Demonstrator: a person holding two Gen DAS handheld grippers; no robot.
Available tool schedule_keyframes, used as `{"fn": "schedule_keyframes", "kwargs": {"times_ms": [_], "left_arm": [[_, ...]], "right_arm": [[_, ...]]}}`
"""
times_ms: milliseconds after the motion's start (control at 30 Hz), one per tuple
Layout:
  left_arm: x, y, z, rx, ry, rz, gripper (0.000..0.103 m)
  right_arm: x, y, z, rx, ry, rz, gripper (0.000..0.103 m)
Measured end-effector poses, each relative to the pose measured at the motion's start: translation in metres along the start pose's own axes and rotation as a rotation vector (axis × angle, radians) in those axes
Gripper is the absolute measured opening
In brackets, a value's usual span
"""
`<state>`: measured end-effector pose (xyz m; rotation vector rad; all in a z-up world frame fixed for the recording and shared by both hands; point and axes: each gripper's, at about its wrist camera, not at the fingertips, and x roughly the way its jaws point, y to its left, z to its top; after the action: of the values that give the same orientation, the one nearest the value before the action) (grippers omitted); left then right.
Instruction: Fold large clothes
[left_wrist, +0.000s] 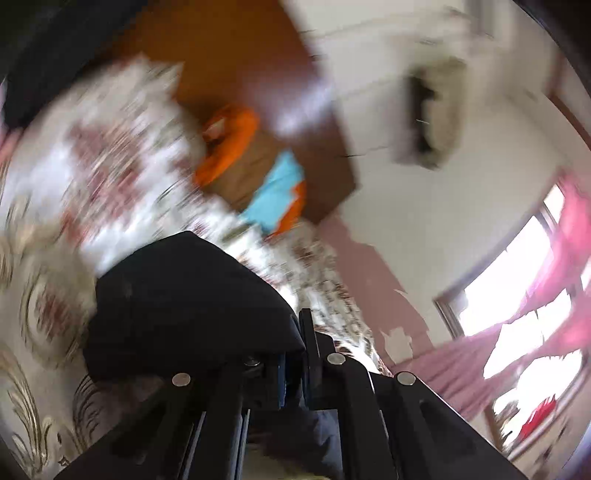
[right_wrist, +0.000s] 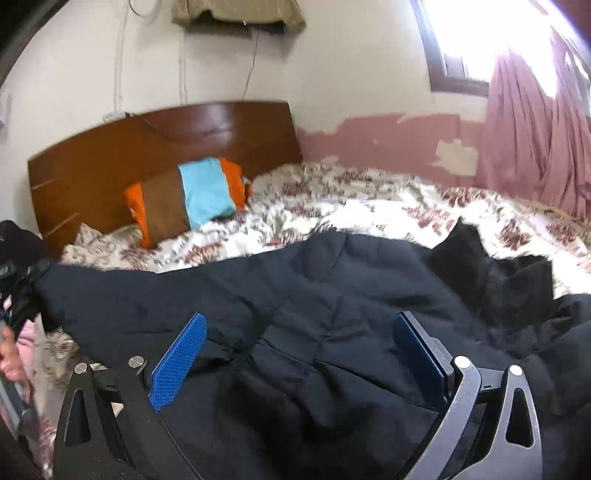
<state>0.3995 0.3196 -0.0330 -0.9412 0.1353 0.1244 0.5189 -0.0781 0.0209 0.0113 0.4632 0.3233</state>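
Right gripper: jaws spread wide, blue pads either side of the dark navy jacket, nothing pinched. The jacket lies crumpled across the near side of the bed, its far edge ragged against the floral bedspread. Bare bedspread runs beyond it to the wooden headboard and the right-hand wall. A striped pillow leans at the headboard, well apart from the jacket.

Left gripper: jaws nearly together, clamped on a fold of the jacket bunched over the left finger (view tilted and motion-blurred). This view alone shows that grip. The right wrist view alone shows the garment's full spread and, at its left edge, a hand on a handle. Pink curtain hangs by the window.
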Motion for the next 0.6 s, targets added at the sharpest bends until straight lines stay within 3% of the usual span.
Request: {"fn": "schedule_keyframes", "kwargs": {"times_ms": [167,300,367,467,600], "left_arm": [[-0.027,-0.106,-0.013,0.298,0.012,-0.155,0.006],[-0.047,-0.165,-0.046,0.453,0.072,-0.286,0.006],[-0.051,-0.189,-0.068,0.542,0.144,-0.345,0.006],[-0.045,-0.217,-0.111,0.638,0.327,-0.468,0.006],[-0.032,-0.238,-0.164,0.723,0.465,-0.506,0.006]], "right_arm": [[-0.047,-0.027,-0.011,-0.038,-0.002,-0.065,0.099],[-0.078,-0.068,-0.031,0.002,0.03,-0.144,0.099],[-0.093,-0.091,-0.039,0.058,0.035,-0.157,0.099],[-0.118,-0.136,-0.051,0.2,0.036,-0.111,0.099],[-0.134,-0.175,-0.065,0.335,0.041,-0.056,0.099]]}}
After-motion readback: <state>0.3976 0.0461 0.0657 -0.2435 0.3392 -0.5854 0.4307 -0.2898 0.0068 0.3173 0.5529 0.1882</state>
